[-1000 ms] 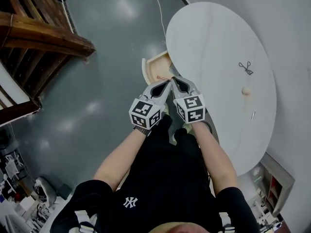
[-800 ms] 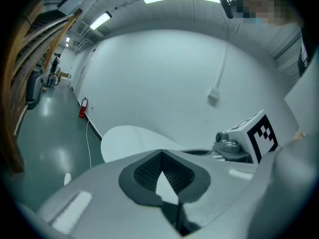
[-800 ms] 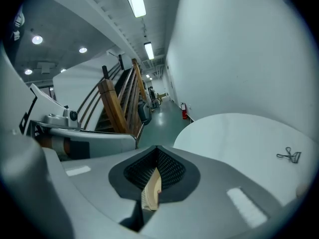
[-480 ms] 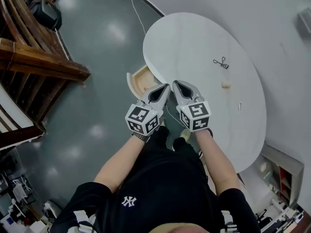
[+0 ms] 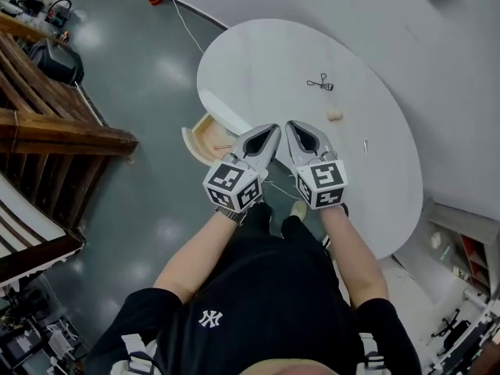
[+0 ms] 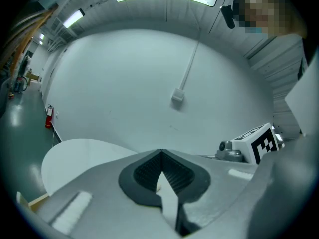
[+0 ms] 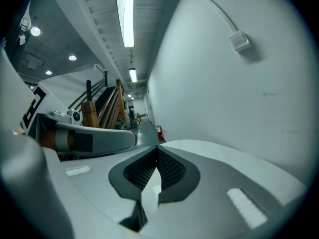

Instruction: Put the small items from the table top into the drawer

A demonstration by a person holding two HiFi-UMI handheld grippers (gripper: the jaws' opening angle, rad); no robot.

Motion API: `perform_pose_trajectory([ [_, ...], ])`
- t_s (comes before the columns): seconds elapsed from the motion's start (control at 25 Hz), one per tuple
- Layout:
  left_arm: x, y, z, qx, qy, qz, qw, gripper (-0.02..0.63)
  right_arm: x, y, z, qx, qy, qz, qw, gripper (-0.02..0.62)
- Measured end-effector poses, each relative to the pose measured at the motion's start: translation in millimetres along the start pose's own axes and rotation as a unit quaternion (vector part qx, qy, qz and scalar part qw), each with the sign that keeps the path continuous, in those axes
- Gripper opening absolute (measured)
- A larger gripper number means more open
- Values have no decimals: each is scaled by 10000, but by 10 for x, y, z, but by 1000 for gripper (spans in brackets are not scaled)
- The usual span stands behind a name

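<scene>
Looking down through the head view, I see both forearms stretched forward side by side, the left gripper (image 5: 271,129) and the right gripper (image 5: 291,126) held close together, their tips angled toward each other above the near edge of the round white table (image 5: 266,61). In the left gripper view the left gripper's jaws are closed tip to tip with nothing between them, and the right gripper view shows the same for the right: jaws closed and empty. Both grippers point out over the table toward the pale wall behind it. The drawer (image 5: 205,137) stands pulled out from under the table's edge, just left of the left gripper, opening over bare grey floor (image 5: 148,92); a wooden frame (image 5: 62,127) stands well apart at the far left. Three small items lie well apart from the grippers on the far right part of the table: a black eyelash curler (image 5: 320,83) with its long axis running roughly across the picture, a small beige lump (image 5: 334,116) nearer to me, and a slim silvery piece (image 5: 365,144) lying lengthwise up the picture, near the table's right edge.
</scene>
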State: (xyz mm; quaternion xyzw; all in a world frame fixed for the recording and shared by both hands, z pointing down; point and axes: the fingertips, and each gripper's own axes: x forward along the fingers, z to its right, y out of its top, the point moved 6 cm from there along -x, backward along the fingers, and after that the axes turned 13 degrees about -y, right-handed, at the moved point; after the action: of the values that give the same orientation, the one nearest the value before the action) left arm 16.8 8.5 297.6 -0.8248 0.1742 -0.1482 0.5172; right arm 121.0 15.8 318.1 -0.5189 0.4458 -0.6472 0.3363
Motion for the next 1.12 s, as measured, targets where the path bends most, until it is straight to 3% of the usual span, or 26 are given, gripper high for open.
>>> perform_pose_trajectory([
  [0.6, 1147, -578, 942, 17, -1002, -534, 9935, 2, -1006, -468, 1263, 338, -1326, -17, 9906, 26],
  [0.88, 1510, -928, 1279, 22, -1162, -748, 9904, 0, -1352, -736, 1701, 328, -1685, -75, 9851, 30],
  [1.12, 1703, -1247, 1303, 77, -1048, -880, 9906, 0, -1363, -1087, 2061, 445, -1973, -313, 9788, 58],
])
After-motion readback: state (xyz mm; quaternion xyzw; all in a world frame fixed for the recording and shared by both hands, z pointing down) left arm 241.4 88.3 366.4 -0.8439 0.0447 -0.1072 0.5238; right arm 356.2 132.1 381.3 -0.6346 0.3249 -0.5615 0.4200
